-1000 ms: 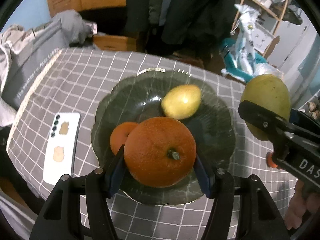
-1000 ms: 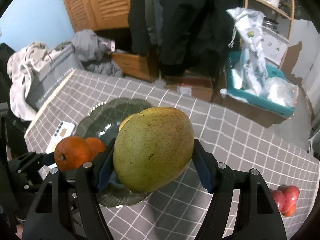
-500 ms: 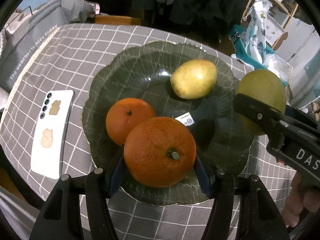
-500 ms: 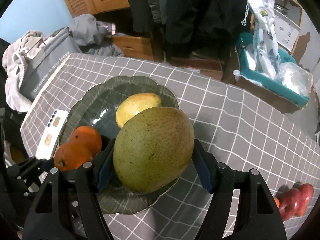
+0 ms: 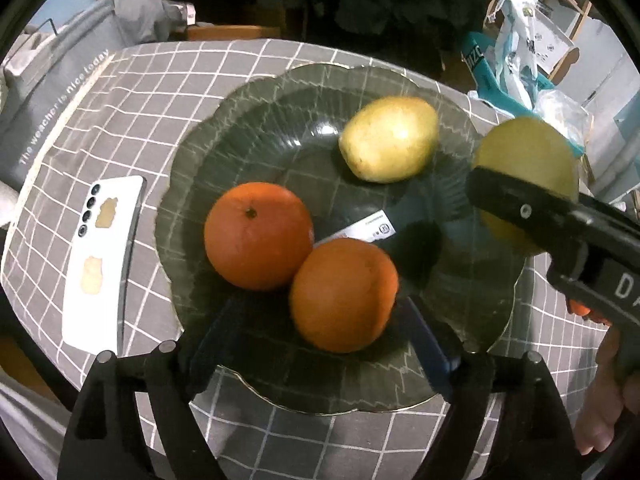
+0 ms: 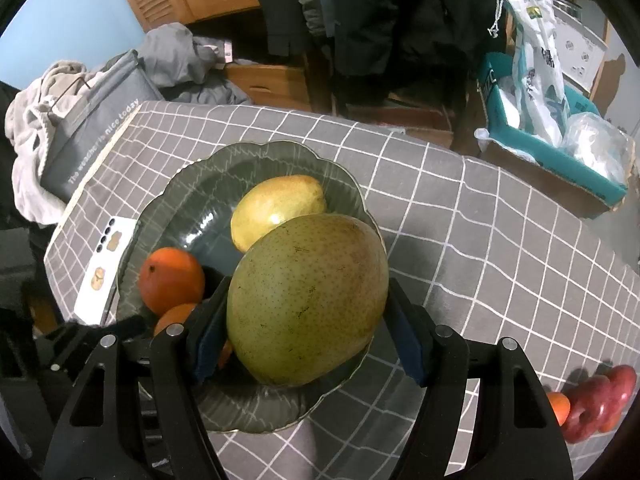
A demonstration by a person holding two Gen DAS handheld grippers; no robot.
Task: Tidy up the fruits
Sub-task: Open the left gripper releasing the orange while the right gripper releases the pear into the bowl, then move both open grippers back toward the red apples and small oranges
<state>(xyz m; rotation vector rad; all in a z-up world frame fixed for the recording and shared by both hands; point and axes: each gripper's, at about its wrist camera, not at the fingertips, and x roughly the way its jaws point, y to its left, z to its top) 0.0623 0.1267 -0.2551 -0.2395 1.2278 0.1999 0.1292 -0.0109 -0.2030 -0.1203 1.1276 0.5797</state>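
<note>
1. Left wrist view: your left gripper (image 5: 320, 344) stands wide, its blue pads clear of the near orange (image 5: 343, 295), which lies on the dark green plate (image 5: 192, 184) touching a second orange (image 5: 258, 236). A yellow mango (image 5: 389, 138) lies toward the plate's far side, apart from both oranges. Your right gripper (image 5: 516, 200) reaches in from the right over the plate's rim, clamped on a green mango (image 5: 528, 148). A white phone (image 5: 102, 264) lies on the checked tablecloth (image 5: 168, 80) just left of the plate.

2. Right wrist view: your right gripper (image 6: 306, 336) grips the green mango (image 6: 306, 300) between its pads, above the plate's (image 6: 256, 160) near right part. The yellow mango (image 6: 276, 204) sits behind it; the two oranges (image 6: 172, 280) lie at the left. Red fruit (image 6: 596, 404) lies on the cloth at the far right, well apart from the plate.
</note>
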